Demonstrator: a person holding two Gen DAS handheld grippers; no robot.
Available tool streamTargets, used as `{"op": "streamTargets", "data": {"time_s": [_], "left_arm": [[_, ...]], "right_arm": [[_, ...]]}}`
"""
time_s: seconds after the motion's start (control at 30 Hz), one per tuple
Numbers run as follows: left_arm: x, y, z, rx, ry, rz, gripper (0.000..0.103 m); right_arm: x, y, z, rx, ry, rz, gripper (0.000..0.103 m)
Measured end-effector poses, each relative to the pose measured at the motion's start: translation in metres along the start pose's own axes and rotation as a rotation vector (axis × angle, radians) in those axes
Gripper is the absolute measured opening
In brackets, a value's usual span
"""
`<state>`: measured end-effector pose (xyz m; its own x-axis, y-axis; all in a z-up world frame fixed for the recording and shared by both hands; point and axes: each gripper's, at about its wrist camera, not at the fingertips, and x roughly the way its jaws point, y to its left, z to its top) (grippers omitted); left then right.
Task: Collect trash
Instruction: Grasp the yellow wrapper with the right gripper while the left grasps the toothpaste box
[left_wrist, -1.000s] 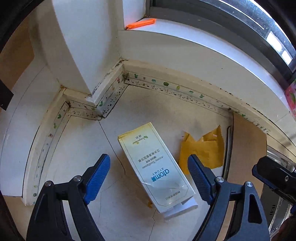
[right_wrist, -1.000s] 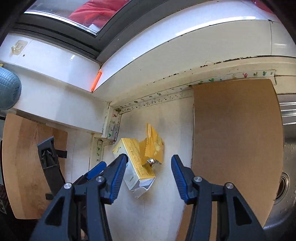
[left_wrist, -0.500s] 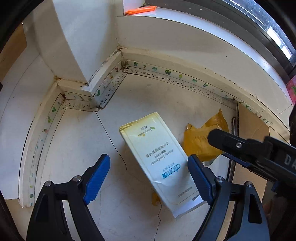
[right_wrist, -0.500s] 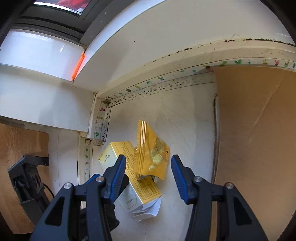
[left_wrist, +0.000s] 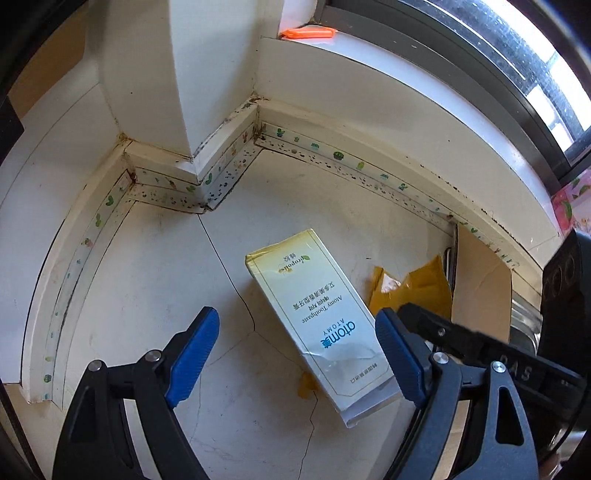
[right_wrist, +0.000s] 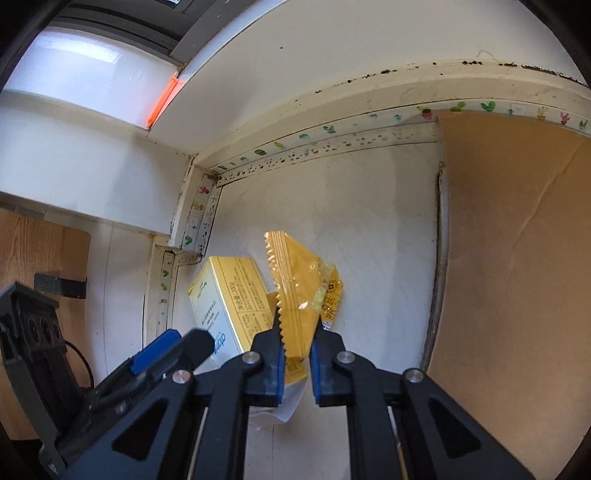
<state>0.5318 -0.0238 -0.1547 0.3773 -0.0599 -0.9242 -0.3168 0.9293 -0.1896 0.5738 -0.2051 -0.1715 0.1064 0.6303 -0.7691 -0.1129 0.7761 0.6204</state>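
Left wall band: a strip of patterned tape (left_wrist: 92, 236) runs along the foot of the white wall and bends round a jutting corner post (left_wrist: 192, 162); the counter (left_wrist: 155, 280) in front of it lies bare, with hairline cracks crossing it.
Left gripper (left_wrist: 295, 350): jaws spread wide, blue pads apart, nothing between the pads. It hangs over the counter with open surface on its left side.
Toothpaste box (left_wrist: 317, 317): a pale yellow carton lying flat and slanted on the counter, its near end reaching toward the left gripper's right pad; its far corner stands clear of the taped wall foot.
Yellow wrapper (right_wrist: 299, 291): a crinkled snack packet with a saw-tooth edge, just right of the box, standing up on end between the right tongs.
Right gripper (right_wrist: 297, 354): jaws closing on the lower end of the yellow wrapper, pads already pressing on it from both sides. Its black finger crosses beside the left gripper's right pad.
Back edge: the taped strip continues along the rear wall under a white sill, where an orange stick (left_wrist: 308, 33) lies.
Right side: a brown cardboard sheet (right_wrist: 517, 258) lies flat; its left edge is just beside the wrapper, with a narrow strip of counter between.
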Motion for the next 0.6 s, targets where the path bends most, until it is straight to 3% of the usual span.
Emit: {"op": "streamTargets", "data": {"time_s": [0.13,0.5,0.57,0.6], "left_arm": [[0.005,0.000,0.003,-0.032,0.018,0.008,0.085],[0.025,-0.017,-0.003,0.010,0.074,0.090,0.085],[0.026,-0.015,-0.004,-0.004,0.068,0.084,0.069],[0.025,-0.014,-0.005,-0.012,0.069,0.070,0.053]], "right_arm": [[-0.012,0.000,-0.017,-0.025,0.009,0.034,0.008],[-0.011,-0.010,-0.071,-0.034,0.050,0.085,0.008],[-0.008,-0.010,-0.078,-0.032,0.050,0.089,0.008],[-0.008,-0.011,-0.081,-0.032,0.049,0.092,0.008]]}}
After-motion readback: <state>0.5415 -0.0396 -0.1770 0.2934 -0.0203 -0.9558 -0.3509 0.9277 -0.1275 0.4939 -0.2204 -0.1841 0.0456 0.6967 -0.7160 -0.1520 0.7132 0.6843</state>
